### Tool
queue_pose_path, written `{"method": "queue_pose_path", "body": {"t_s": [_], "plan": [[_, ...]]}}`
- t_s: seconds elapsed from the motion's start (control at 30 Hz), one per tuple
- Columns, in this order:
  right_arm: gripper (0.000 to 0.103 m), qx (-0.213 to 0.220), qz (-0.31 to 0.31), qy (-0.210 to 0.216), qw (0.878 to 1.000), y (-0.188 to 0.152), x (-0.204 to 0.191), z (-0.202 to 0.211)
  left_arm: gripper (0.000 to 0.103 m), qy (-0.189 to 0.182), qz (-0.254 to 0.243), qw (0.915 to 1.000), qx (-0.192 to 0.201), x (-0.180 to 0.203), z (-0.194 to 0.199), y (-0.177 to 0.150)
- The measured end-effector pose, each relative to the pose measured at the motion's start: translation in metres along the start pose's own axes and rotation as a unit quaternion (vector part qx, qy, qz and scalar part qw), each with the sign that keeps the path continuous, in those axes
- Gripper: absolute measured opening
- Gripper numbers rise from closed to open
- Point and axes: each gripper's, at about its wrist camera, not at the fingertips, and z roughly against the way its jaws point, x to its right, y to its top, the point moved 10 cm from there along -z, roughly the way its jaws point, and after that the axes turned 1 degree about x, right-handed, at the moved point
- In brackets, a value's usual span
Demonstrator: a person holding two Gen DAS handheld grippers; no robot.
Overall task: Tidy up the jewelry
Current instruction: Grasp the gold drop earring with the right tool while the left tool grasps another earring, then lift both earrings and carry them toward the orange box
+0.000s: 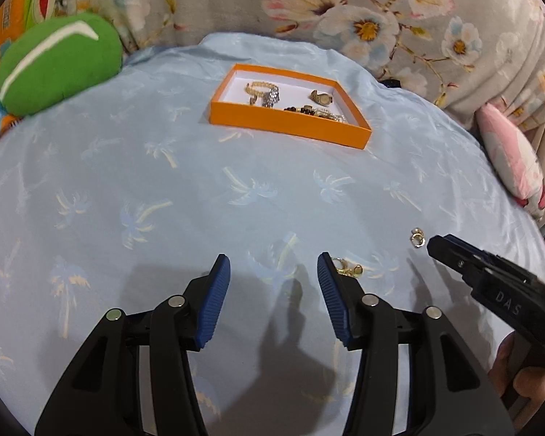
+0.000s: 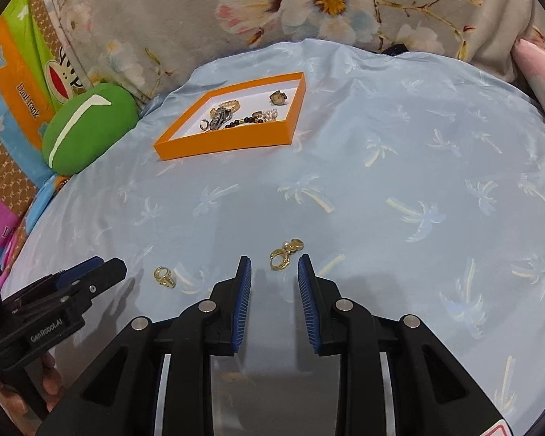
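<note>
Earrings: two gold pieces loose on the blue cloth point(image 2: 381, 152); orange tray point(image 2: 221, 141) at 11 o'clock, far off. Pickup step. Left gripper point(image 1: 274, 276) half open, empty, left earring point(image 1: 348, 269) outside its right finger. Right gripper point(image 2: 274, 272) narrowly open, empty, right earring point(image 2: 285, 252) just ahead. Next: straddle, then close.

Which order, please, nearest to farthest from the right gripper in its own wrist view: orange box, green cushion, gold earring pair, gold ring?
1. Gold earring pair, just ahead of the right gripper.
2. Gold ring, leftward.
3. Orange box, farther ahead.
4. Green cushion, far left.
</note>
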Motion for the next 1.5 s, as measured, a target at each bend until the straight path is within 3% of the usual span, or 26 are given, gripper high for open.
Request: {"method": "queue_pose_path", "body": {"t_s": [0.03,0.47,0.53,0.7,0.9,1.13,1.2,1.37,1.5], "plan": [[0.027,-0.005,-0.003,-0.001,1.0,0.0,0.0,-0.003,0.059,0.001,-0.005,1.0,0.001,0.002,0.0,0.0],[0.022,-0.023,-0.016,-0.035,0.999,0.003,0.002,-0.018,0.06,-0.013,0.001,0.9999,-0.008,0.002,-0.004,0.0],[0.01,-0.026,-0.013,-0.045,0.999,0.002,0.003,-0.019,0.06,-0.015,-0.006,0.9998,-0.011,0.005,-0.005,-0.001],[0.004,-0.026,-0.004,-0.05,0.998,0.001,0.002,-0.017,0.06,-0.01,-0.029,0.9992,-0.024,0.014,-0.008,-0.005],[0.004,-0.023,-0.02,-0.043,0.999,-0.008,0.011,-0.004,0.06,-0.01,-0.043,0.9983,-0.038,0.031,-0.014,-0.009],[0.004,-0.023,-0.035,-0.031,0.999,-0.016,0.019,0.005,0.06,0.017,-0.053,0.9974,-0.045,0.046,-0.025,-0.008],[0.004,-0.023,-0.039,-0.026,0.999,-0.017,0.019,0.005,0.055,0.024,-0.054,0.9973,-0.044,0.047,-0.026,-0.007],[0.004,-0.023,-0.044,-0.02,0.999,-0.017,0.019,0.005,0.029,0.028,-0.045,0.9978,-0.04,0.045,-0.025,-0.005],[0.004,-0.022,-0.043,-0.015,0.999,-0.017,0.018,0.005,0.023,0.019,-0.029,0.9986,-0.039,0.041,-0.024,-0.004]]}}
